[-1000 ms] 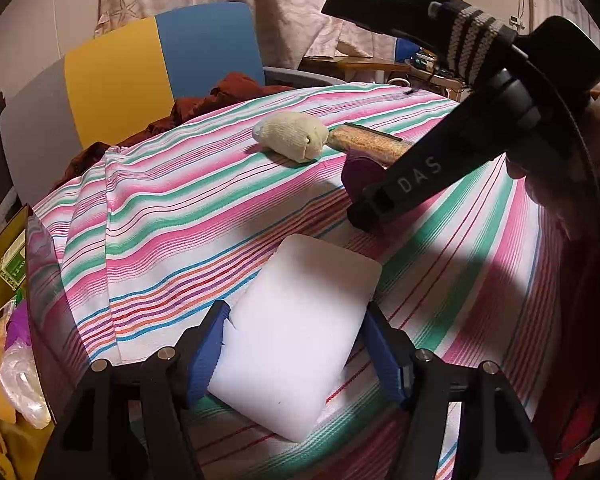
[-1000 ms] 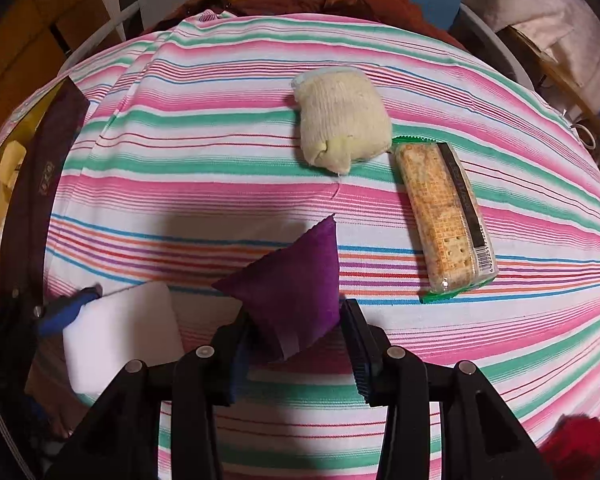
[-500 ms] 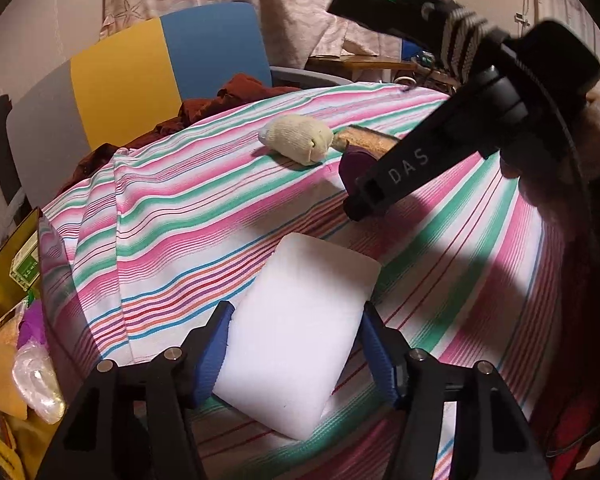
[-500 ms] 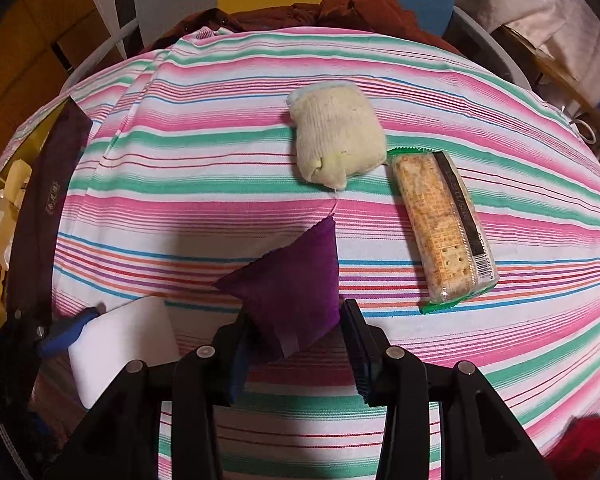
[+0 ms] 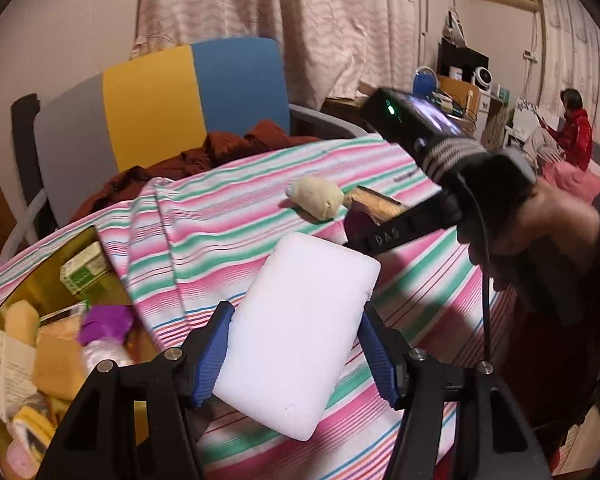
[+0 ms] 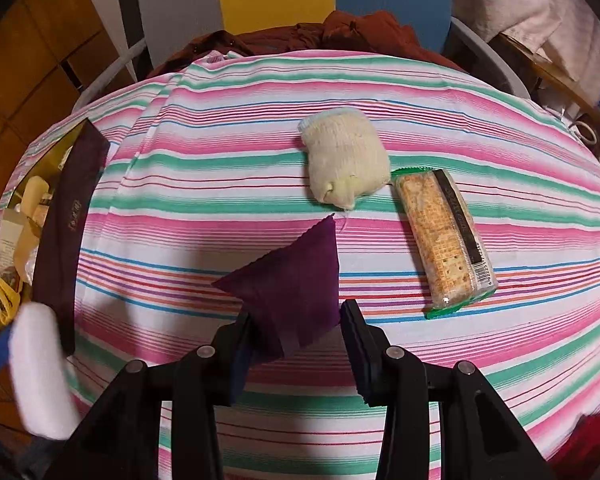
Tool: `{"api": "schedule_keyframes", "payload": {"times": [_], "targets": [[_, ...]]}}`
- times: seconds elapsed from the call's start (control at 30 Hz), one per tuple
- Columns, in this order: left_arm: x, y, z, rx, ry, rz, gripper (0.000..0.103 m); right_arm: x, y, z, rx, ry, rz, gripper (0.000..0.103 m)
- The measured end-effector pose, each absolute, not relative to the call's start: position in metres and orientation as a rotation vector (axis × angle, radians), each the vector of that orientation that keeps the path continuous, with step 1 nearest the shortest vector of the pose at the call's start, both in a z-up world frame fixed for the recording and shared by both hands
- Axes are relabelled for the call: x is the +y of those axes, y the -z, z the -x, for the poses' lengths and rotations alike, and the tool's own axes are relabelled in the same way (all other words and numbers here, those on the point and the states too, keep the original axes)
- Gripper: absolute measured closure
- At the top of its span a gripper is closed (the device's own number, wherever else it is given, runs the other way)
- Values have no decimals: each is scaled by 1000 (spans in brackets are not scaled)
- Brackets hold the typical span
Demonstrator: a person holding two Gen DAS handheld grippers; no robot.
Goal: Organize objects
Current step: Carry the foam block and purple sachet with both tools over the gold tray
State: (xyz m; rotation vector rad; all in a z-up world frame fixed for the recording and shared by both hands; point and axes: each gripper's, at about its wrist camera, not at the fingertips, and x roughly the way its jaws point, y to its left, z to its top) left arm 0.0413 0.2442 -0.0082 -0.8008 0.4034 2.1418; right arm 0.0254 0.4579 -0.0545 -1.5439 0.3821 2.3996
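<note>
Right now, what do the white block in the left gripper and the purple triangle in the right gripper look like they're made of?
The white block looks like soft foam, perhaps a cleaning sponge: matte, uniform white, with rounded edges. The purple triangle looks like a stuffed fabric pouch: dull woven surface with a seamed, slightly frayed edge. Its filling can't be seen.

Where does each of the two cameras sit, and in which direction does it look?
Left wrist view: sits on the left gripper, which holds a white sponge, looking across the striped tablecloth toward a chair; the right gripper and a hand show.
Right wrist view: sits on the right gripper, which holds a purple pouch, looking down at the table; only its fingers show.
Shared: sponge, pouch, cream bundle, cracker pack, gold box.
</note>
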Motion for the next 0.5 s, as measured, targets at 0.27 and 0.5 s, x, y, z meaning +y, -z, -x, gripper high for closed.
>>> {"api": "schedule_keyframes", "payload": {"times": [0.27,0.5], "targets": [[212,-3,-34,323,-2197,825,40,435,45,-22,355,-2441,1552,61],[170,-13,-24,227,-2269,835,40,392,18,-11,289,-2564,1533,61]]}}
